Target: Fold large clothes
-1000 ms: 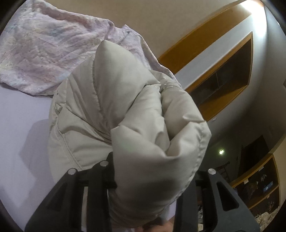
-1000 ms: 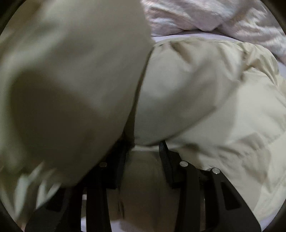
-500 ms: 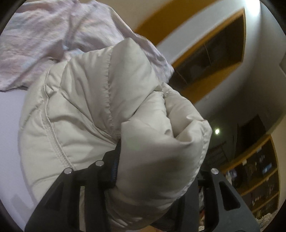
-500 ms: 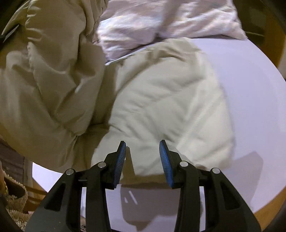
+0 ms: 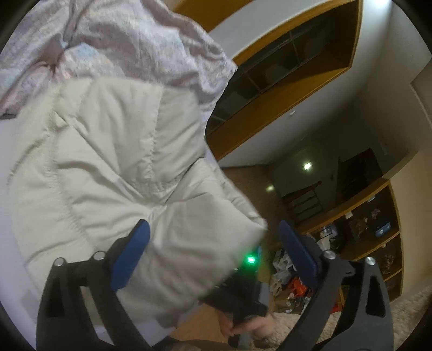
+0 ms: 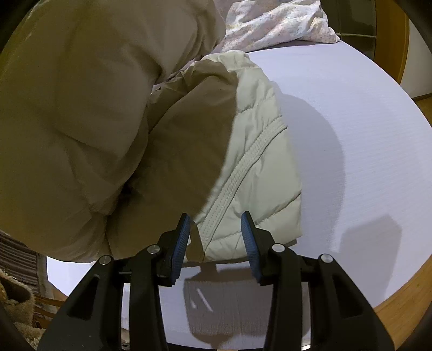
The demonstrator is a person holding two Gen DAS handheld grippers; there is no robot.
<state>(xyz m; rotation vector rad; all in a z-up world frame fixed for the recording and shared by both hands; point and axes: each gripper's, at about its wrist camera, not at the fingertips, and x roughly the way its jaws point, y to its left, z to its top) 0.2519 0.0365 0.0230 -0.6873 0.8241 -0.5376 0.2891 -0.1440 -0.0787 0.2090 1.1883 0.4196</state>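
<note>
The left gripper (image 5: pixel 213 243) has just been opening, its jaws spread around a puffy fold of the jacket (image 5: pixel 113 167). The right gripper (image 6: pixel 216 237) hovers part-open over the jacket's zipper (image 6: pixel 237 172) edge, pinching nothing.

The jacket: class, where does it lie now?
In the right wrist view the jacket lies on the white table, left of centre, before the pink cloth.

- The left wrist view looks forward along its fingers, tilted slightly down, close over the puffy jacket (image 5: pixel 113 167), with room shelves at right of frame
- The right wrist view faces steeply down at the white table (image 6: pixel 351 140), very near
- Both views share the jacket and the crumpled floral cloth (image 5: pixel 121 46) at top of frame
</note>
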